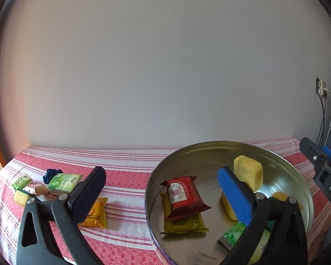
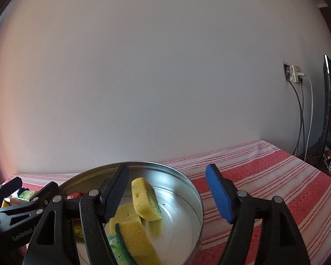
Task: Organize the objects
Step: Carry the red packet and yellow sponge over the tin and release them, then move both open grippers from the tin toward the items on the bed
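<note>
A round metal tin (image 1: 229, 152) is shown on a red-striped cloth (image 1: 125, 176); a red packet (image 1: 183, 196), a yellow packet (image 1: 185, 223) and sponges (image 2: 144, 198) are seen inside it. An orange packet (image 1: 96, 213) and green boxes (image 1: 64, 182) are left of the tin. The left gripper (image 1: 163, 193) and right gripper (image 2: 168, 195) are held spread apart over the tin's rim, nothing grasped.

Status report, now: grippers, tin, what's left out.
Left gripper open, empty. Right gripper open, empty. Round tin holds sponges and snack packets. Orange packet and green packets remain on the striped cloth.
</note>
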A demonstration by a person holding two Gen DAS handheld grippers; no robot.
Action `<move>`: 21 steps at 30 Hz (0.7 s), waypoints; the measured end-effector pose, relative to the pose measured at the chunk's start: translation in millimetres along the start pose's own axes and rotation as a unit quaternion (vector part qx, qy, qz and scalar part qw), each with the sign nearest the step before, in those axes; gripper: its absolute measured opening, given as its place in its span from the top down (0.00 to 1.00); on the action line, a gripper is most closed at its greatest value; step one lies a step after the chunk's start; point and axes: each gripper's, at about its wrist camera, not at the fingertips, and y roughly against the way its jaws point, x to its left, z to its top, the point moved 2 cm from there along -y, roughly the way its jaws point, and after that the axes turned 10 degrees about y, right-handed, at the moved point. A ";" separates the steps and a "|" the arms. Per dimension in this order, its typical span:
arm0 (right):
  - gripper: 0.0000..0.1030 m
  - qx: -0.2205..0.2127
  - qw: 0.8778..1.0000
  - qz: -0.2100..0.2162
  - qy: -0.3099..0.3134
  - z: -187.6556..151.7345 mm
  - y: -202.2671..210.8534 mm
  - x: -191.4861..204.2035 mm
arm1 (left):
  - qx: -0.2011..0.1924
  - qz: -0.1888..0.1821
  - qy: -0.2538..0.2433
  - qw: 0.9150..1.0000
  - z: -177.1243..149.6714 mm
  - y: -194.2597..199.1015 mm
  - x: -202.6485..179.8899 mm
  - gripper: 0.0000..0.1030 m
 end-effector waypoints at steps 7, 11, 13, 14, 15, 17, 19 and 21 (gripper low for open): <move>0.23 -0.021 0.999 -0.016 -0.036 -1.3 9.4 -6.2 | -0.003 0.022 0.007 1.000 -2.8 -1.2 9.8 0.01; 0.23 -0.033 0.999 -0.027 -0.018 -0.8 14.4 5.1 | -0.011 0.037 -0.018 0.999 -4.2 0.2 2.3 0.01; 0.23 -0.037 0.999 -0.030 -0.009 0.5 17.4 10.9 | -0.009 0.038 -0.020 0.999 -5.5 -3.9 6.6 0.01; 0.23 -0.039 0.999 -0.033 -0.004 0.9 18.4 13.2 | -0.008 0.039 -0.020 0.999 -8.3 -7.5 11.2 0.01; 0.23 -0.040 0.999 -0.035 -0.001 0.7 17.7 13.3 | -0.008 0.041 -0.020 0.999 -8.7 -7.8 12.0 0.01; 0.23 -0.043 0.998 -0.037 0.000 1.8 19.6 15.3 | -0.009 0.043 -0.022 0.999 -9.7 -6.2 14.3 0.01; 0.23 -0.044 0.998 -0.039 -0.004 2.3 21.5 15.8 | -0.006 0.042 -0.020 0.999 -11.9 -8.3 13.3 0.01; 0.23 -0.043 0.998 -0.043 -0.009 2.8 20.6 13.8 | -0.008 0.040 -0.014 0.999 -12.8 -4.4 15.9 0.01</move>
